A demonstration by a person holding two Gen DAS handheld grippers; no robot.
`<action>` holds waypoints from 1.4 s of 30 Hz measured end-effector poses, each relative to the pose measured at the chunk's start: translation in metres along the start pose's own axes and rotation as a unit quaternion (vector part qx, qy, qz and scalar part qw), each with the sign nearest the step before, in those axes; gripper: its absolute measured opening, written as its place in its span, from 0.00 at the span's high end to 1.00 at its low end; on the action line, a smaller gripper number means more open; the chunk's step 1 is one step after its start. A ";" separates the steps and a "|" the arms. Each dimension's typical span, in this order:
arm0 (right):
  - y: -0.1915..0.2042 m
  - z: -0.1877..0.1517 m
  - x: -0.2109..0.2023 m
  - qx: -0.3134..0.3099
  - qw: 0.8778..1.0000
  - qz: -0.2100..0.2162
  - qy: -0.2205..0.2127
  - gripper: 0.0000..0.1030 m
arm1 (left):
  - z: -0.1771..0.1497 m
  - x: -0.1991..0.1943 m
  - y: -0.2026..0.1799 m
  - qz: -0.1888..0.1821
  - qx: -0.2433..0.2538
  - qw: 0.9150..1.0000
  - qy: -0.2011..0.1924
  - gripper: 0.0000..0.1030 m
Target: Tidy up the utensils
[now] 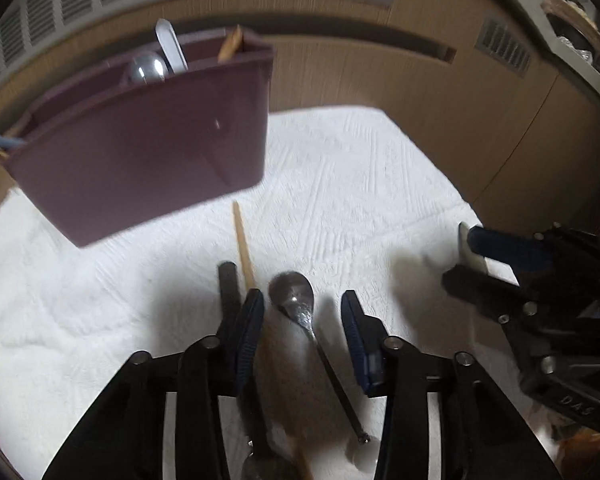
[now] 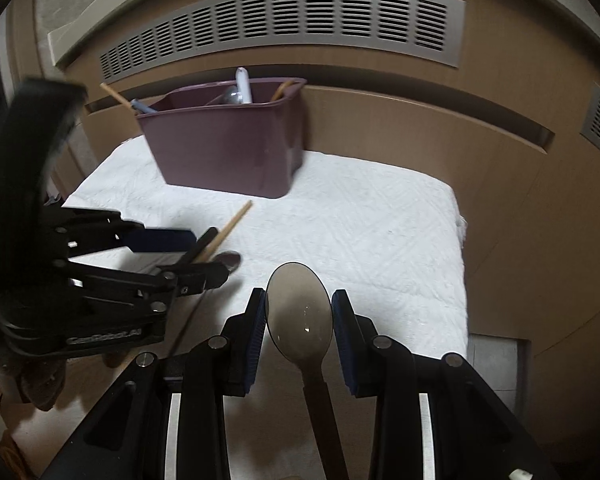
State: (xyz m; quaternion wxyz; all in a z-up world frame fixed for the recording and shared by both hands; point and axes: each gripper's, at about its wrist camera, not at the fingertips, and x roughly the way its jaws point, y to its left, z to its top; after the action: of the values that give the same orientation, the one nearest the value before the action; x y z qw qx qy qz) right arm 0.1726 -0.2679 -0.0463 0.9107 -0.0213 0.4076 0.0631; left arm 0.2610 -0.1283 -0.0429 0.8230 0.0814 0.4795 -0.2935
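Left wrist view, Inspector A: the left tool (image 1: 302,312) stands over a small metal spoon with a dark thin handle (image 1: 296,300) lying on the white textured cloth (image 1: 360,184). The bowl sits at frame centre between the blue pads (image 1: 252,320), touching neither; the handle runs down and to the right, toward the lower edge.

Inspector B: State of that tool?

Inspector A: Apart, gripping nothing. A wooden chopstick (image 1: 242,240) lies just left of the spoon, passing beside the left pad, its long axis pointing up toward the maroon plastic utensil bin (image 1: 140,152) at upper left.

Inspector B: Right wrist view: the right tool (image 2: 299,312) is clamped on the bowl of a large brown plastic spoon (image 2: 299,308), handle trailing to the bottom edge. The bin (image 2: 228,152) sits at upper centre, well apart.

Inspector A: Judgement: the left tool is the nearer to the small spoon; its jaws span the bowl crosswise, so closing there should catch it, though the chopstick may be caught too.
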 end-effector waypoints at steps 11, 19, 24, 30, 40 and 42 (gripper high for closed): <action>-0.009 -0.004 0.011 0.017 1.000 -0.001 0.011 0.70 | 0.015 0.022 -0.007 0.021 0.017 0.999 0.035 0.64; -0.008 -0.002 0.005 0.015 1.000 -0.004 0.004 0.70 | 0.016 0.023 -0.004 0.032 0.006 0.999 0.014 0.75; -0.007 0.002 -0.006 0.010 1.000 -0.008 -0.003 0.70 | -0.005 0.001 -0.003 0.021 -0.013 0.999 -0.026 0.75; 0.000 0.007 -0.014 0.003 1.000 -0.010 -0.009 0.70 | -0.021 -0.049 0.000 0.019 -0.026 0.995 -0.092 0.79; 0.021 0.016 -0.024 -0.021 1.000 -0.002 -0.018 0.70 | -0.034 -0.079 0.014 0.030 -0.047 0.992 -0.114 0.99; 0.022 0.017 -0.024 -0.022 1.000 -0.001 -0.018 0.70 | -0.034 -0.071 0.017 0.038 -0.052 0.993 -0.094 0.98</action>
State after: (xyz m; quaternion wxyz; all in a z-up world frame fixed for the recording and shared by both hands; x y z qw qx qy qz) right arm 0.1661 -0.2470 -0.0171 0.9173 -0.0408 0.3894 0.0718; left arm 0.2196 -0.0714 -0.0040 0.8781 0.0281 0.4111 -0.2433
